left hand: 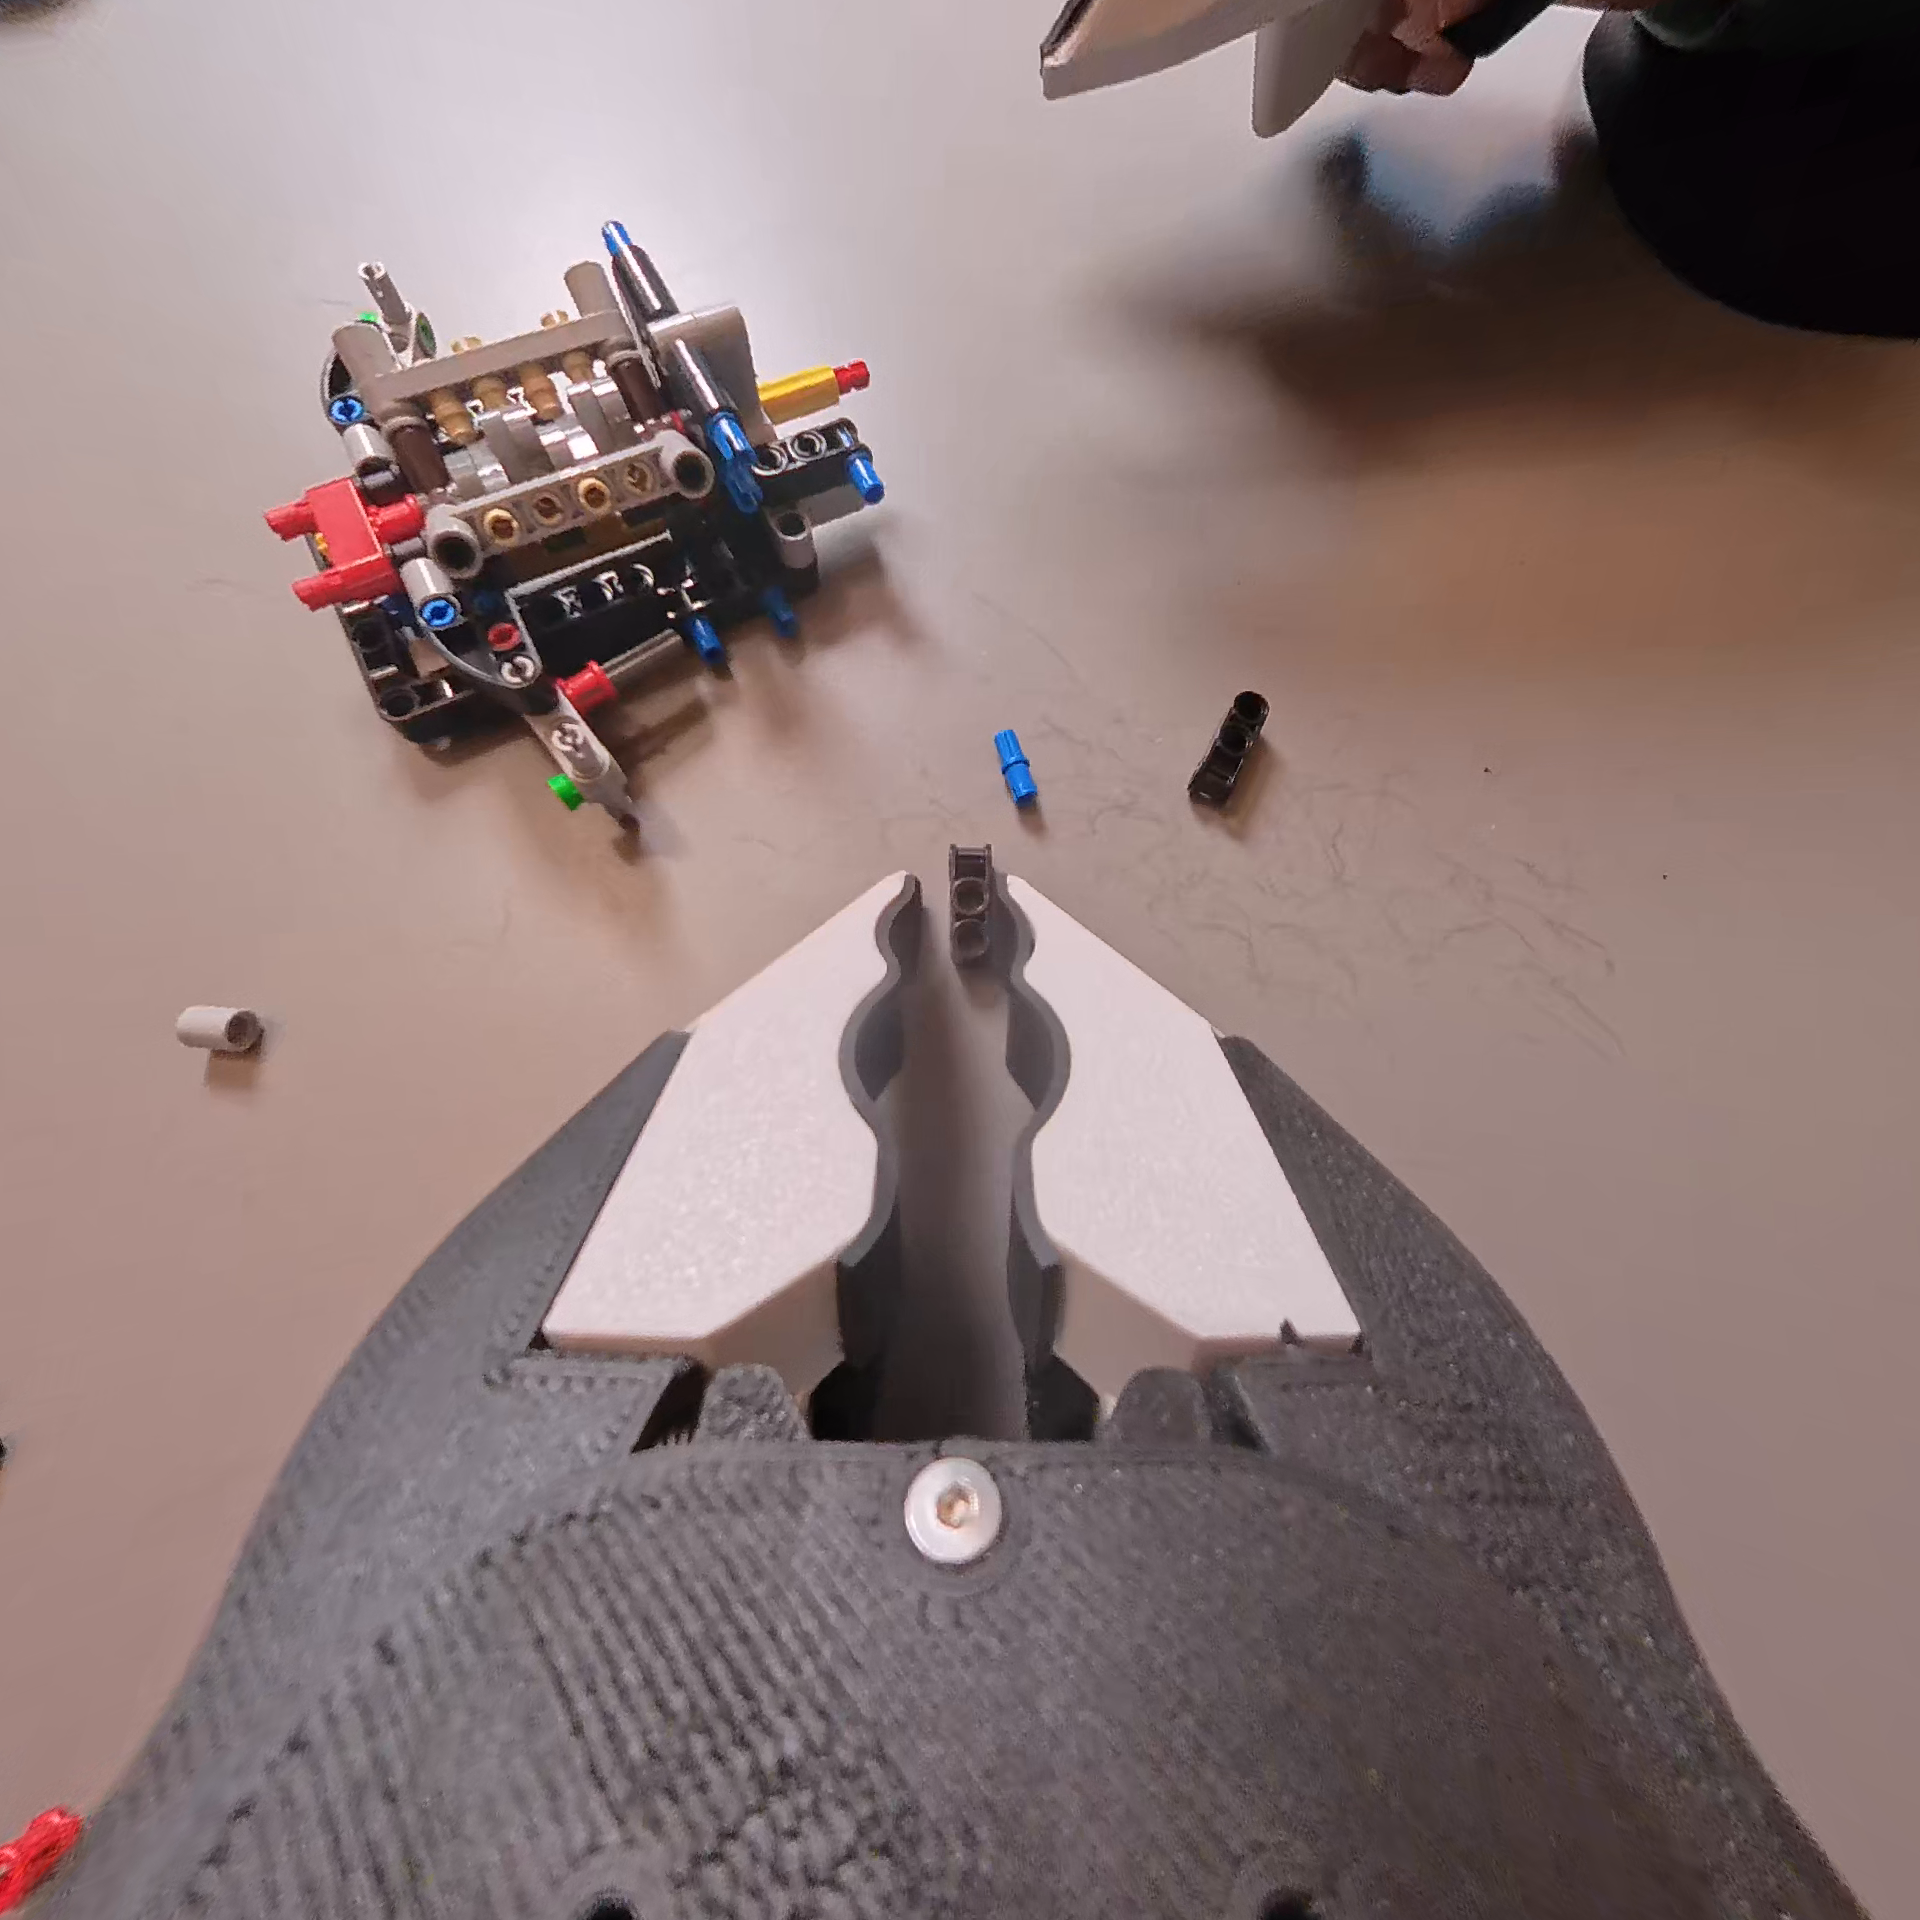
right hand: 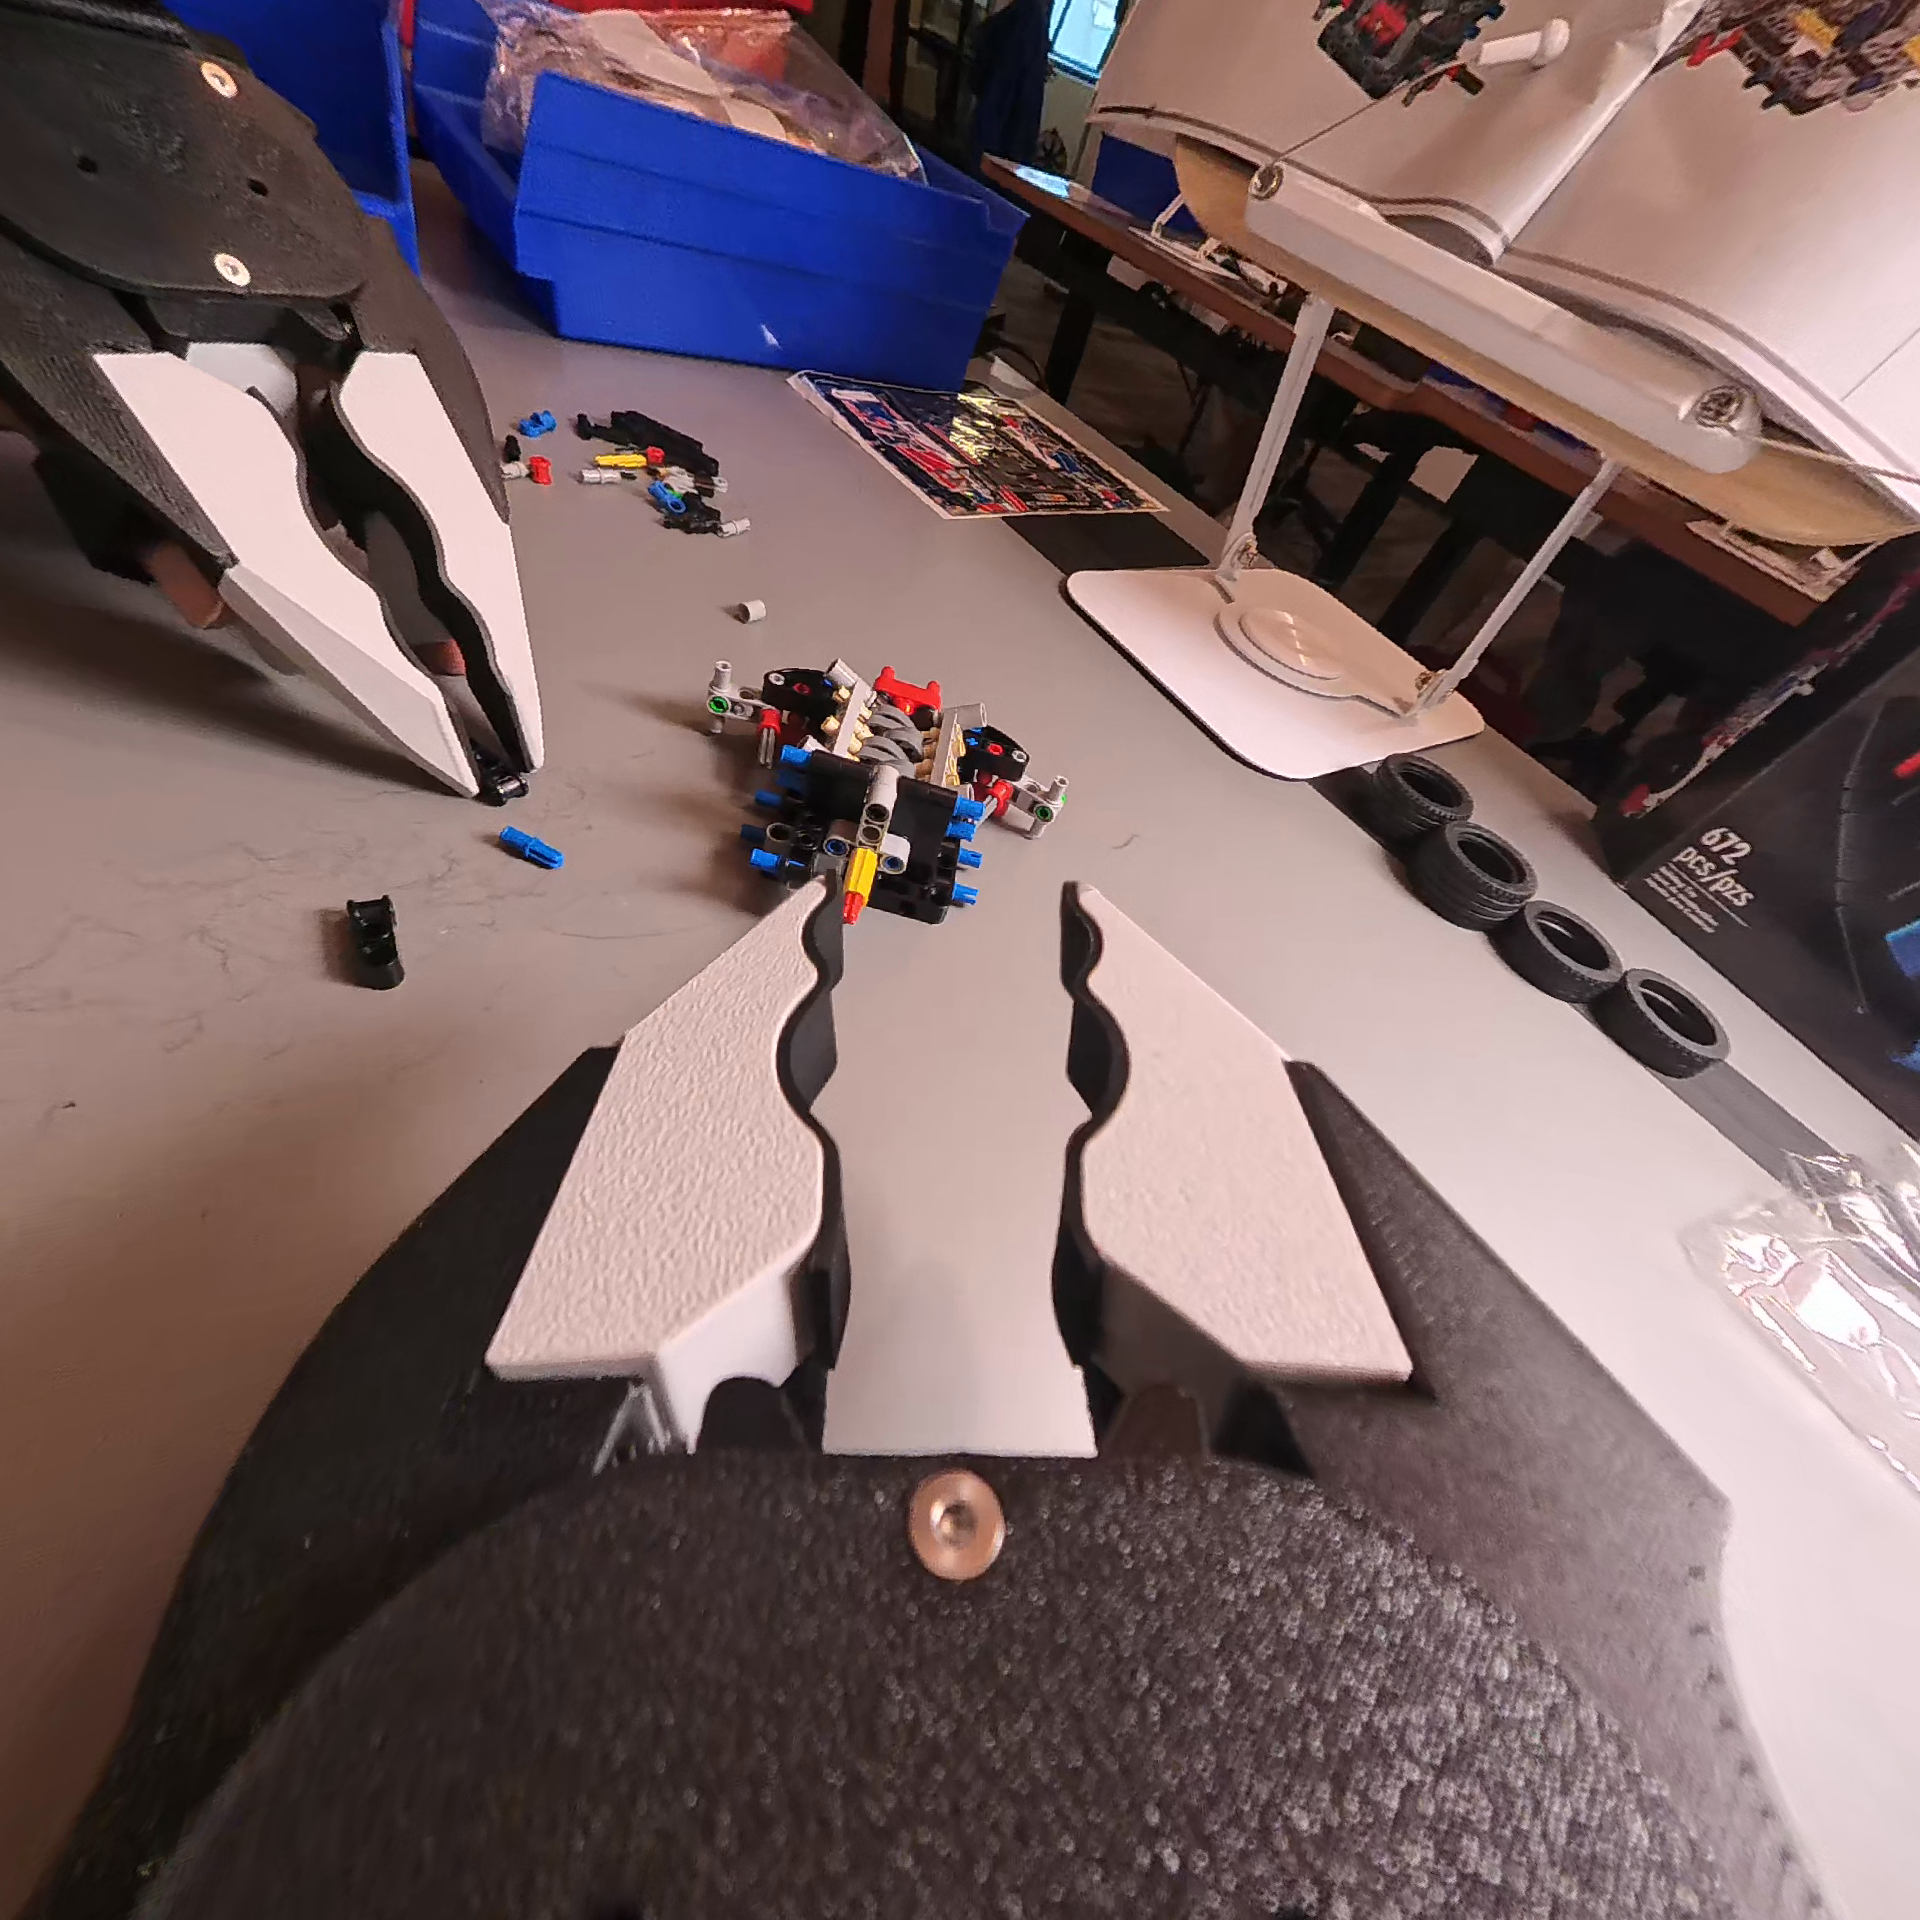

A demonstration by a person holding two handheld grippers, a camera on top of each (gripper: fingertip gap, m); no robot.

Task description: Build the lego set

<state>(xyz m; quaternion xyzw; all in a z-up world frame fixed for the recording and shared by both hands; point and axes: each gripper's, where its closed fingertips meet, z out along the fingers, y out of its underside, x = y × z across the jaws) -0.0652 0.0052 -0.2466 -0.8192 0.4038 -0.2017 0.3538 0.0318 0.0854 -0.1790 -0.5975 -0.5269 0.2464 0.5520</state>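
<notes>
A part-built lego assembly (left hand: 561,499) of grey, black, red and blue pieces sits on the table; it also shows in the right wrist view (right hand: 883,790). My left gripper (left hand: 961,899) is down at the table, shut on a small black beam (left hand: 971,904). The right wrist view shows that gripper (right hand: 499,774) at upper left with the beam in its tips. My right gripper (right hand: 948,896) is open and empty, its tips just in front of the assembly's near end, where a yellow and red axle (right hand: 857,883) sticks out.
A blue pin (left hand: 1015,767), a second black beam (left hand: 1229,748) and a grey sleeve (left hand: 220,1029) lie loose. Also on the table: a pile of parts (right hand: 644,468), tyres (right hand: 1475,873), blue bins (right hand: 727,239), a white stand base (right hand: 1278,644), a dark box (right hand: 1787,831), a plastic bag (right hand: 1829,1278). My right fingertips sit around 15 centimeters from my left ones.
</notes>
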